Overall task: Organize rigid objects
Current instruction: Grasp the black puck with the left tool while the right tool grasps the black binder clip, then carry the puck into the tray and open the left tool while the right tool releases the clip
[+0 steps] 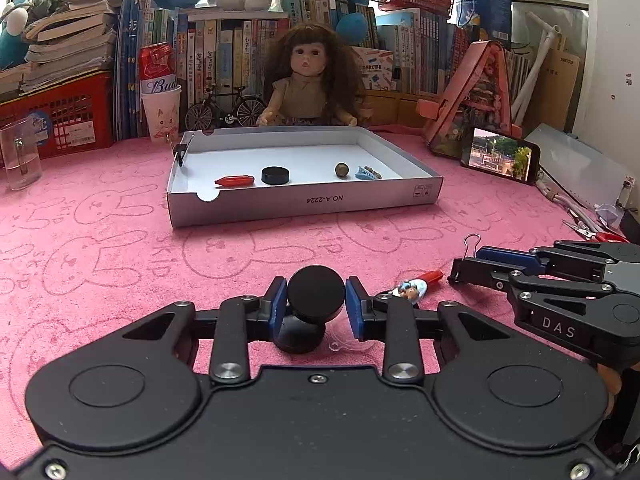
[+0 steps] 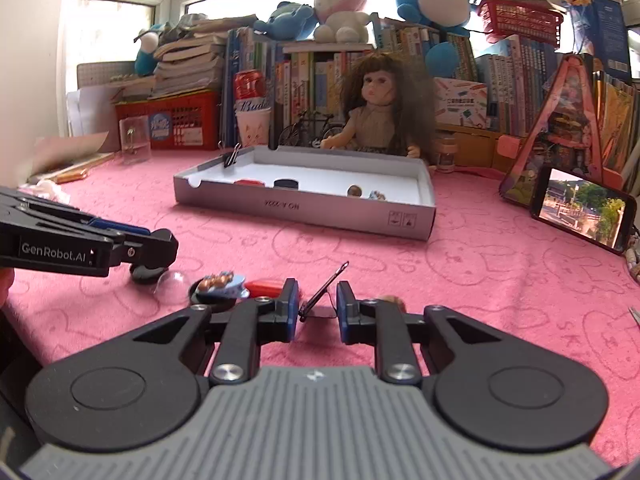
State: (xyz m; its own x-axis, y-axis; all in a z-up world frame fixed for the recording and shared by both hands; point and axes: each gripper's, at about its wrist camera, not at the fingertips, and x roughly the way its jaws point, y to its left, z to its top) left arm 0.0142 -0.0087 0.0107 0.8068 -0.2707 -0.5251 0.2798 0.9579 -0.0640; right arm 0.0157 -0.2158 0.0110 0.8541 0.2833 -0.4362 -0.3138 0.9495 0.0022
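Observation:
My left gripper (image 1: pixel 316 300) is shut on a black round cap (image 1: pixel 316 294), held just above another black disc (image 1: pixel 298 336) on the pink cloth. My right gripper (image 2: pixel 318 306) is shut on a black binder clip (image 2: pixel 320 300); it also shows in the left wrist view (image 1: pixel 466 268). Beside them lie a cartoon hair clip (image 1: pixel 412 291) and a red piece (image 1: pixel 432 277). The white box lid (image 1: pixel 304 200) holds a red piece (image 1: pixel 234 180), a black disc (image 1: pixel 275 175), a brown ball (image 1: pixel 342 169) and a blue clip (image 1: pixel 366 173). Another binder clip (image 1: pixel 181 150) grips its left wall.
A doll (image 1: pixel 308 80), toy bicycle (image 1: pixel 224 110), paper cup (image 1: pixel 162 114) and clear cup (image 1: pixel 20 156) stand behind the box. A phone (image 1: pixel 500 154) leans at the right, with scissors (image 1: pixel 592 232) nearby. A clear dome (image 2: pixel 172 282) lies by the left gripper.

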